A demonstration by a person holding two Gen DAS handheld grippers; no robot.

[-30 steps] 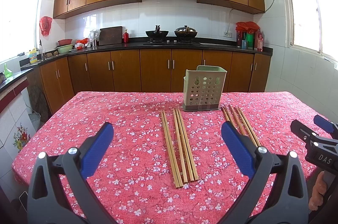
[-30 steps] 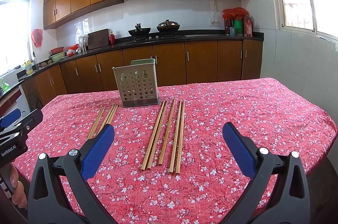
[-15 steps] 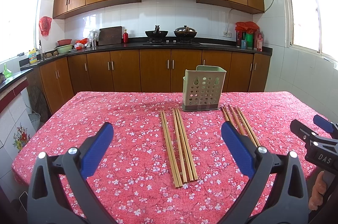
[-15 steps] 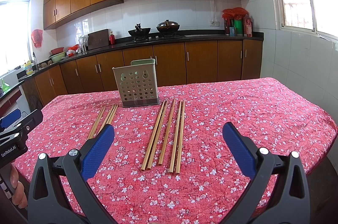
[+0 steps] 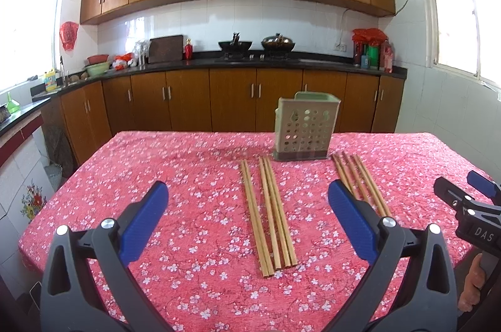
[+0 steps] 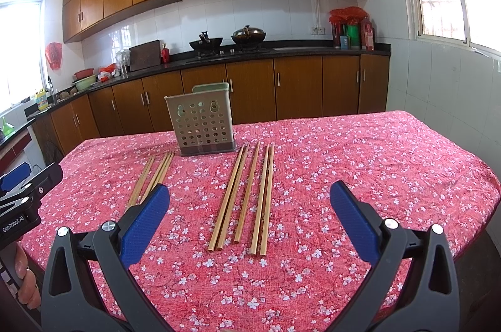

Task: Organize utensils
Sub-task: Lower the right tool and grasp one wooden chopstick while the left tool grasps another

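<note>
While both sit spread wide and empty above the table's [image 5: 156,150] near edge, left gripper [image 5: 247,203] faces the left chopsticks [image 5: 269,206], right gripper [image 6: 250,202] the right chopsticks [image 6: 247,194]; all lie mid-table, ahead of the fingertips, untouched. Utensil holder [image 6: 203,122] stands upright beyond them.

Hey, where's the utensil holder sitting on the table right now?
The utensil holder stands upright toward the far side of the table, between the two groups of chopsticks, just beyond their far tips.
</note>
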